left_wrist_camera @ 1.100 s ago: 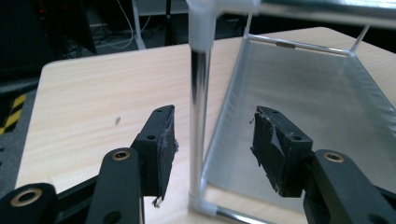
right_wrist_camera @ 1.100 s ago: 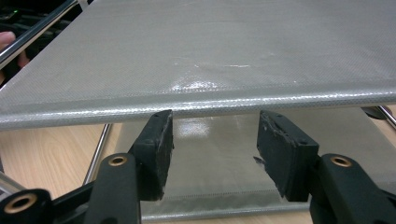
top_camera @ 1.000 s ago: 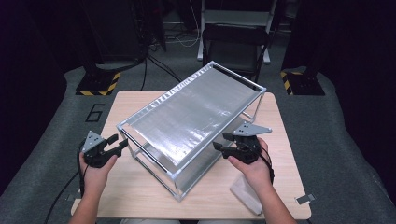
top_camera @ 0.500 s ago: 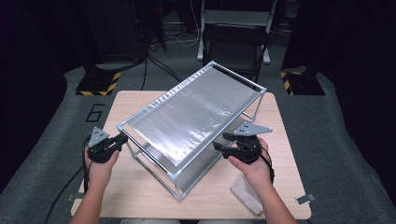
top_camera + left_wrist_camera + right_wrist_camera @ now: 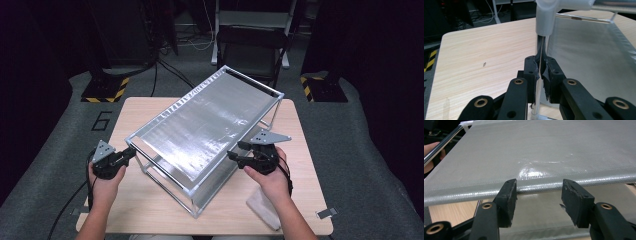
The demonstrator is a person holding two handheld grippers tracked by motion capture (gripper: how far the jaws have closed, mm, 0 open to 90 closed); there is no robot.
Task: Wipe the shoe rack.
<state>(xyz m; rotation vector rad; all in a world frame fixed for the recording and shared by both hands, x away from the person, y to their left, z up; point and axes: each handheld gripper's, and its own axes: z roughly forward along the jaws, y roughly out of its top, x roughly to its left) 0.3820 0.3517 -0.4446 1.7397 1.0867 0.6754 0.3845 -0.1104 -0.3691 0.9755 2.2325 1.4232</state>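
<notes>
The setting is a laboratory recording bay: a wooden table [image 5: 150, 210] stands on grey carpet [image 5: 45, 165], with black-and-yellow hazard-striped stand bases [image 5: 105, 91] at far left and right, and loose cables [image 5: 192, 42] beyond.

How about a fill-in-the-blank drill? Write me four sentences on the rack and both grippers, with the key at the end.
1. The left gripper is shut on an upright corner ____ of the rack.
2. The right gripper has its jaws ____ at the edge of the top shelf.
3. The rack stands on a ____ table.
4. A white cloth lies by the person's ____ forearm.

Missing words: post; open; wooden; right.

Note: the left jaws have just been closing, with the post between them.
</notes>
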